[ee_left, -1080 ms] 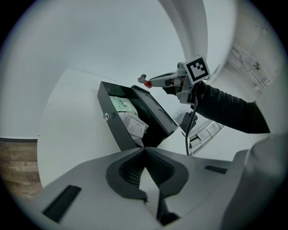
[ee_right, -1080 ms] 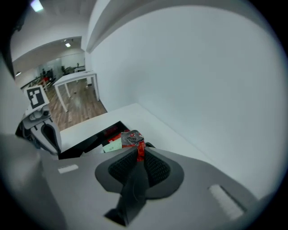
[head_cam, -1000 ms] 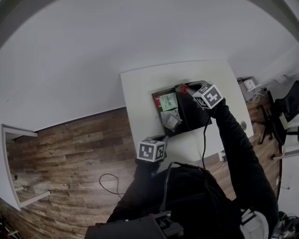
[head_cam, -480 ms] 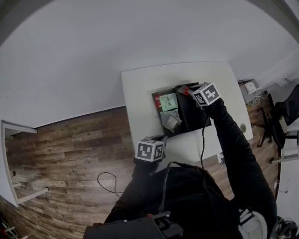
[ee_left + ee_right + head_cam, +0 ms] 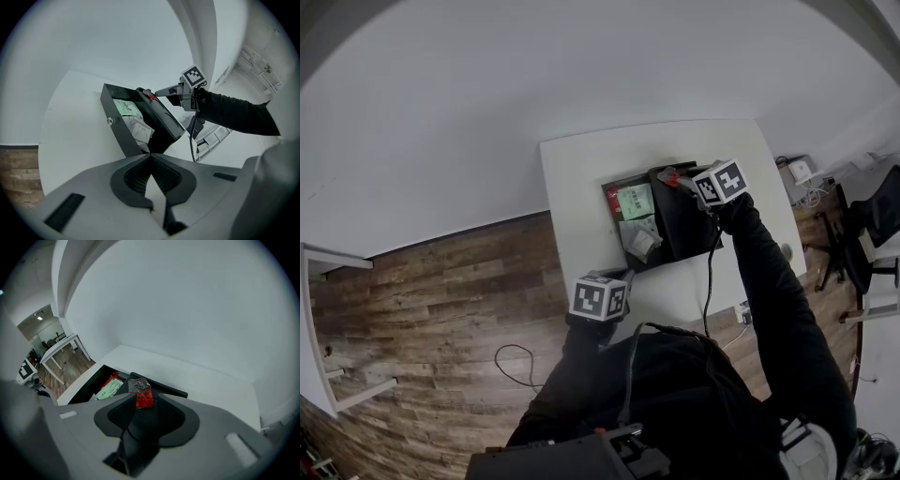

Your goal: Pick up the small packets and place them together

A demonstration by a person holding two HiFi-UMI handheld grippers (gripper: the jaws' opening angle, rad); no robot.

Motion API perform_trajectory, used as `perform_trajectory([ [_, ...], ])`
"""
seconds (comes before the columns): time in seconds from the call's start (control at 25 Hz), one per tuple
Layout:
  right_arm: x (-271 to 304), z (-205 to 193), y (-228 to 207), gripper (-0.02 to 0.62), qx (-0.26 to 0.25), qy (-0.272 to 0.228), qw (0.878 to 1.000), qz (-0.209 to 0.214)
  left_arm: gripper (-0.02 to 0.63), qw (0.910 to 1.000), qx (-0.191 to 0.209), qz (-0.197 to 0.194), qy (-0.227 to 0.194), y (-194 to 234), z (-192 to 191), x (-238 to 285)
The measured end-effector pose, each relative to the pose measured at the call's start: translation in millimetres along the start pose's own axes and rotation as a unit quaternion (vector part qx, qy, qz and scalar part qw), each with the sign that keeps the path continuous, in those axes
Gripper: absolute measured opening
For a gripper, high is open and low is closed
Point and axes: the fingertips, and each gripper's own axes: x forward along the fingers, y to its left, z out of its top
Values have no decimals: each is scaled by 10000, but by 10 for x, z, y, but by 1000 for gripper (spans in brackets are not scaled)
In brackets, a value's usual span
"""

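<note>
Right jaws: apart, just been opening; red packet (image 5: 143, 394) stands between them, and the pads seem clear of it.
Right gripper (image 5: 143, 404): tilted down over the far edge of the box (image 5: 83, 389); judged to be a release, not a grasp.
Packet axis: long axis runs along the jaws; clear sealed end outward, red body back toward the jaw roots.
Packet place: at the jaw tips, above the box's dark right half; just left of it lies the stocked side.
Why there: other packets already lie in the box, so dropping here puts this one with them.
Beyond the jaws, left: green packet (image 5: 108, 389) lying flat, with a red one just past it.
Left jaws: closed together, nothing between them.
Left gripper (image 5: 150, 157): held low off the box's near corner, apart from it; looks parked while the right works.
Ahead of left jaws: box wall (image 5: 117, 126), then crumpled white packets (image 5: 140, 131), green packet further in.
Table (image 5: 581, 169): white; carries the box.
Risk: the packet may land on the dark half, apart from the pile.
</note>
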Motion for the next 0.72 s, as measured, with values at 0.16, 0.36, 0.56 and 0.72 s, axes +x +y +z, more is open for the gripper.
perform_trajectory([
  [0.16, -243, 104, 253, 138, -563, -147, 9977, 345, 2, 9999, -42, -65, 64, 1, -26, 36],
  [0.36, -427, 46, 1195, 139, -2257, -79, 9633, 1452, 2, 9997, -100, -59, 202, -10, -45, 67],
  [0.56, -249, -281, 1735, 143, -3248, 513, 9248, 1913, 2, 9995, -60, -20, 321, -2, -42, 65],
  [0.72, -61, -590, 1927, 165, -3881, 1185, 8903, 2067, 2, 9993, -78, -26, 376, 5, -54, 74],
])
